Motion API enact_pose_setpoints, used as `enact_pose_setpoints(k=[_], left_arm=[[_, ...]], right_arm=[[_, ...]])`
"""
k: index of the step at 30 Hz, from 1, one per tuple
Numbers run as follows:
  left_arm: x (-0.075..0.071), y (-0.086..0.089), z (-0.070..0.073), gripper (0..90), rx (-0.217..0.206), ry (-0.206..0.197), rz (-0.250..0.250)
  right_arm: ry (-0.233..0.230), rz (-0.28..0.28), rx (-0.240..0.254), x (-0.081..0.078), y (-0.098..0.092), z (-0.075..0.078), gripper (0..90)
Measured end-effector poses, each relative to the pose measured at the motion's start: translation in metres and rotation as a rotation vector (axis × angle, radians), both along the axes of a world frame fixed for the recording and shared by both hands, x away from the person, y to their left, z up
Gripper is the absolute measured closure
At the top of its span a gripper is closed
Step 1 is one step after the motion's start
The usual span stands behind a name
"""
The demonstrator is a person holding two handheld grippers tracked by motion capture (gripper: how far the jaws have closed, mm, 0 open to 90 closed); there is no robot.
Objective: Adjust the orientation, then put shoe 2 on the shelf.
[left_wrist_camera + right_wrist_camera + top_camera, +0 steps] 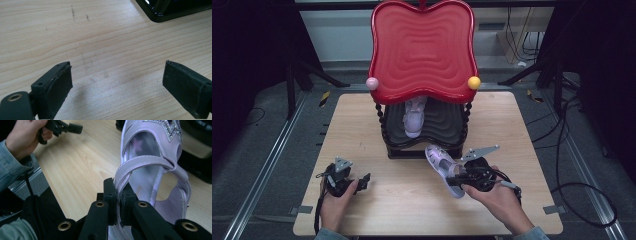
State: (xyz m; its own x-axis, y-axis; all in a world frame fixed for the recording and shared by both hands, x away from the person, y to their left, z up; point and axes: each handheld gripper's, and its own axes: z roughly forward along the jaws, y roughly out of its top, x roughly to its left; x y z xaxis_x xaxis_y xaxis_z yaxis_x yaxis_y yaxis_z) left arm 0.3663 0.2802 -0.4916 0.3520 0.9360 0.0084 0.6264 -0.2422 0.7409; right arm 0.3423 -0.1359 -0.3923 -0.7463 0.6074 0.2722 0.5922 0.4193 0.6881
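- Two sandals in play: one lilac sandal in my right gripper, its mate lying on the lower black tier of the stand, under the red tray.
- Right fingers pressed together on the sandal's thin side strap; sandal hangs clear of the tabletop, just in front of the stand, toe toward it.
- Left gripper: fingers apart, nothing between them, low over bare wood.
- Handling, my judgement: light, sole fairly stiff, straps soft and glossy. Held by one strap it will likely swing and twist; a grip across the sole edge or heel would steady it more.
- Jewelled trim at the toe looks delicate; I would keep the fingers off it.
- Surface: pale wood tabletop, smooth, faintly scuffed. Lower tier is ribbed and glossy, possibly slippery, though I cannot tell for sure from here.
- Room: dark curtains at both sides, grey floor with cables, metal rails beside the tabletop.
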Motion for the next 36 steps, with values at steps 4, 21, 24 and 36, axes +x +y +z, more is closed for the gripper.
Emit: enact_pose_setpoints(k=[4,21,24,36], left_arm=[[0.0,0.0,0.0,8.2,-0.001,0.001,0.002],[0.0,0.001,0.0,8.2,0.0,0.001,0.003],[0.0,0.001,0.0,8.2,-0.002,-0.002,0.004],[0.0,0.001,0.001,8.2,0.0,-0.002,0.005]], right_arm=[[-0.017,-0.002,0.015,0.0,0.002,0.006,86.4],[-0.14,-0.152,0.112,0.005,0.026,0.04,86.4],[-0.164,-0.191,0.112,0.009,0.031,0.041,86.4],[-0.28,-0.351,0.111,0.023,0.049,0.041,86.4]])
